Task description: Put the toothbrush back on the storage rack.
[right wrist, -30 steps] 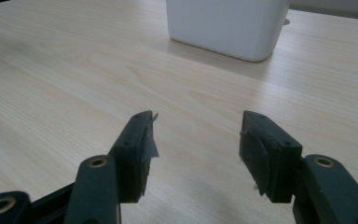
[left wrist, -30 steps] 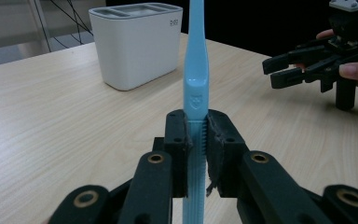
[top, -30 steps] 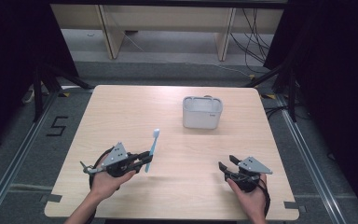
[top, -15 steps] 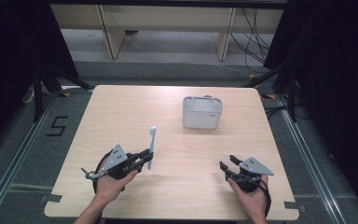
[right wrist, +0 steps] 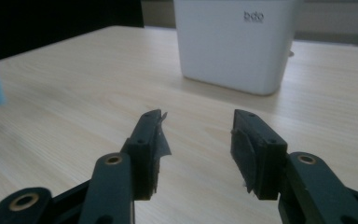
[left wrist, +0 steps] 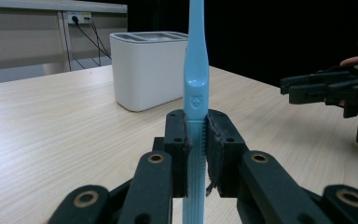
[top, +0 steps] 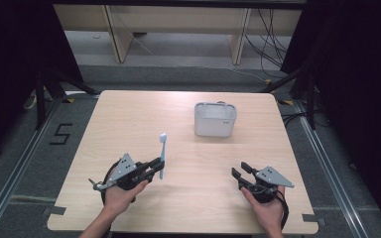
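While the left gripper (top: 154, 166) keeps its jaws clamped on the lower handle of the light blue toothbrush (top: 162, 154), the brush has swung from a slight lean toward upright within the last second; in the high view its head now points straight up the surface (top: 129, 114), toward the far edge. In the left gripper view the pads (left wrist: 185, 154) press both flanks of the handle (left wrist: 196, 93), just under the small embossed crest.

The right gripper (top: 242, 173) rests near the front right of the surface. Its jaws have just been closing a little, yet they stand well apart with nothing between them; in the right gripper view, bare wood shows in the gap (right wrist: 198, 140).

Judgement: the brush is being set up for the white holder (top: 215, 119), which stands well apart from it, farther back and to the right. The carry itself is not yet begun.

Hard to make out:
- Brush head is cut off at the top of the left gripper view; bristles unreadable in the high view.
- Holder's slots show as faint rim lines; whether anything sits inside, cannot tell.
- Handle's bottom end is hidden behind the jaws.
- Torn-looking pad edges on the right jaws, blurred.
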The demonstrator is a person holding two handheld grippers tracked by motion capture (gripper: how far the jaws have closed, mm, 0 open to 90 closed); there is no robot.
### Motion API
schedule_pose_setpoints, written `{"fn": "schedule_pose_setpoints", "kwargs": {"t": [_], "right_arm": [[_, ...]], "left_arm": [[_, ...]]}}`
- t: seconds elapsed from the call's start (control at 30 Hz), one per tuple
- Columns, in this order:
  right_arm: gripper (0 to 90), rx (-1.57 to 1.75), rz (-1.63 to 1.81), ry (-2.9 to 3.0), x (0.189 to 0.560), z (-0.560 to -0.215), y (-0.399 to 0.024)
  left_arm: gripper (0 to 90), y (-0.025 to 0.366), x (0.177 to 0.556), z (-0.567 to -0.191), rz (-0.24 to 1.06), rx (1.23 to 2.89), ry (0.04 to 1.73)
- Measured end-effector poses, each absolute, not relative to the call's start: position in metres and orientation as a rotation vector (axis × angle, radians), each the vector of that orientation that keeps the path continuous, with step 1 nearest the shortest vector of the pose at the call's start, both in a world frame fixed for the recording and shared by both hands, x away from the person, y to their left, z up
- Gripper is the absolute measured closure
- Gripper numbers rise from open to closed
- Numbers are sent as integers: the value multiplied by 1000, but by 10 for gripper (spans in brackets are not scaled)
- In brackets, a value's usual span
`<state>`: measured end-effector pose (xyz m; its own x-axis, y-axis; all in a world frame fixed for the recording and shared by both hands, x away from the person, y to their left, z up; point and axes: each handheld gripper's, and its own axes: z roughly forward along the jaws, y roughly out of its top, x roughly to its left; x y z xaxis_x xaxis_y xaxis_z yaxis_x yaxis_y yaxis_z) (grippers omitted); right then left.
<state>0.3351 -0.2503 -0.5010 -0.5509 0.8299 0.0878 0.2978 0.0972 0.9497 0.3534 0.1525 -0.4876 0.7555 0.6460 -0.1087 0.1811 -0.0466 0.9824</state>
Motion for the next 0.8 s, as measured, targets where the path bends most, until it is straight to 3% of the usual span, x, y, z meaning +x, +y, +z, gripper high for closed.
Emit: {"fn": "schedule_pose_setpoints", "kwargs": {"t": [0.37, 0.8], "right_arm": [[622, 1038, 1610, 1907, 338, -477, -213], [639, 949, 1722, 1948, 347, -454, -168]], "left_arm": [[784, 142, 357, -483, 431, 1611, 648], [784, 128, 360, -479, 437, 1618, 614]]}}
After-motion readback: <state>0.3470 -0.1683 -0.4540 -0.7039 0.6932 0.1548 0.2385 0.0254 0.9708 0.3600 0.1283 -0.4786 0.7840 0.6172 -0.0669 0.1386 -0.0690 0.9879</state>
